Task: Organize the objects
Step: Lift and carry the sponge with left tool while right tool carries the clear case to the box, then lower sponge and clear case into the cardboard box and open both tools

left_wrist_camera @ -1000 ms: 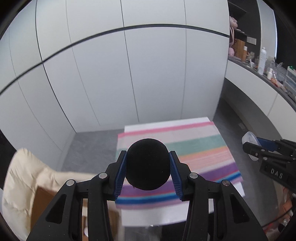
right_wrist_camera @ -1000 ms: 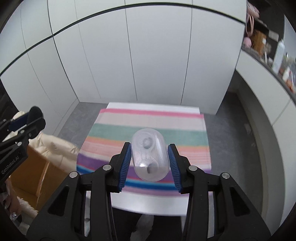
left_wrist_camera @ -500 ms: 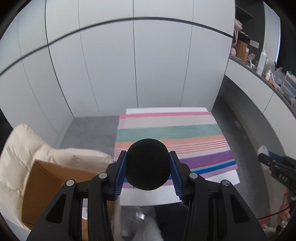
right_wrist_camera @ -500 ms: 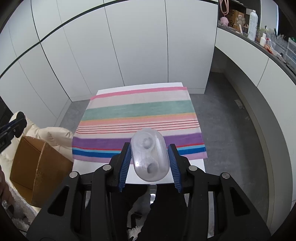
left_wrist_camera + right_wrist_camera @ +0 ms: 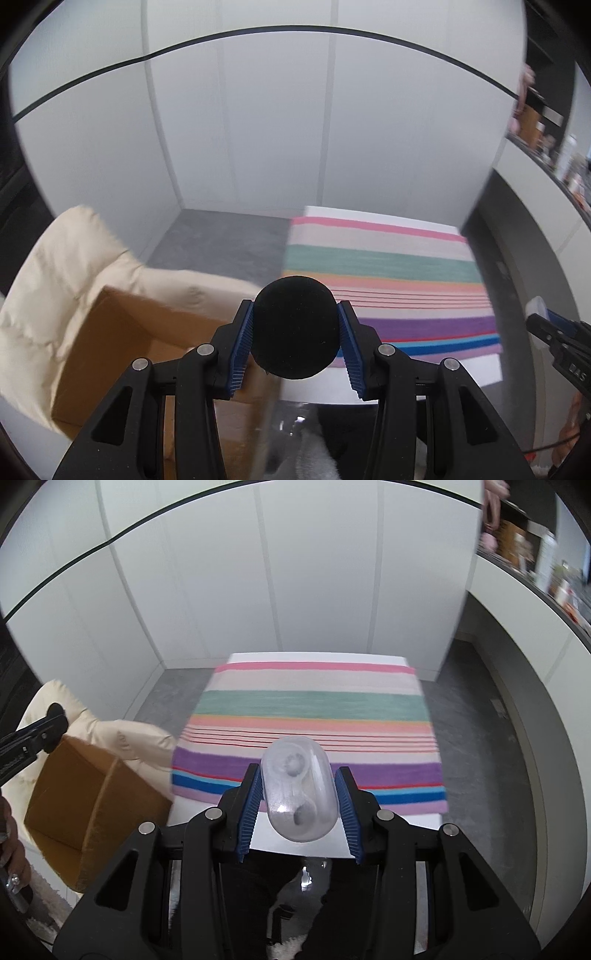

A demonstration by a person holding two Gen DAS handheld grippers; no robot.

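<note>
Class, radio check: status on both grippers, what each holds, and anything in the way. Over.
Left gripper shut on black ball. Right gripper shut on clear capsule. Cardboard box open at left; striped cloth bare, nothing blocking.

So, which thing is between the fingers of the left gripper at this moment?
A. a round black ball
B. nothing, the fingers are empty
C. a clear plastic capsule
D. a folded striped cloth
A: in the left wrist view the left gripper has its blue pads pressed on both sides of a black ball.
</note>
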